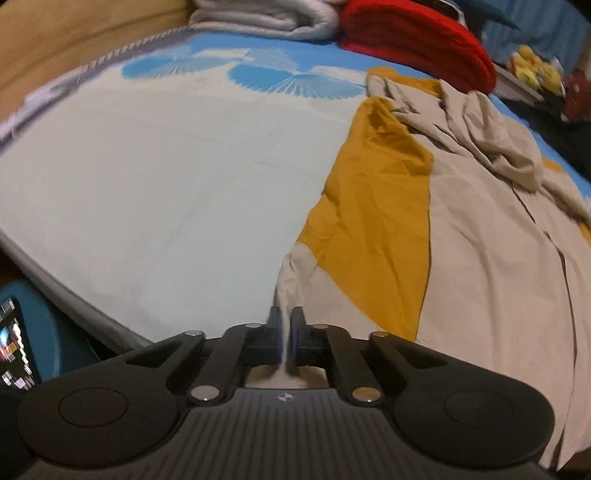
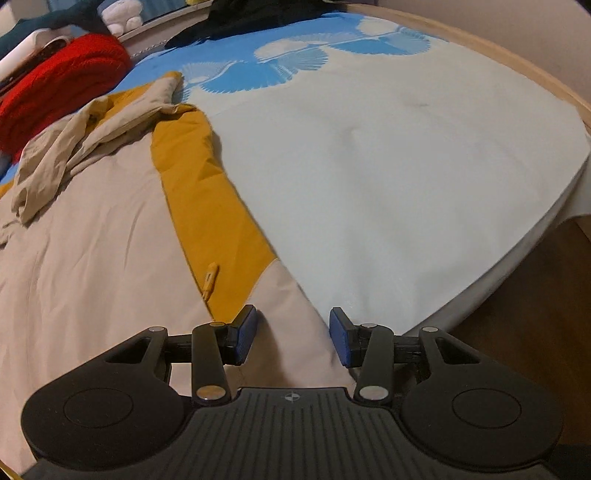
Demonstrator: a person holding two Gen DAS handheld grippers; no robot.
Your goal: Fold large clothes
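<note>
A large beige and mustard-yellow jacket lies spread on the bed, its hood bunched at the far end. My left gripper is shut on the jacket's beige hem corner, which is pulled up into a thin ridge between the pads. In the right wrist view the same jacket fills the left half. My right gripper is open, its blue pads straddling the beige hem corner near the bed's front edge, not closed on it.
The bed sheet is pale with blue fan prints at the far end. A red folded blanket and grey folded cloth lie at the head. Wooden floor shows beyond the bed's right edge. A phone screen glows lower left.
</note>
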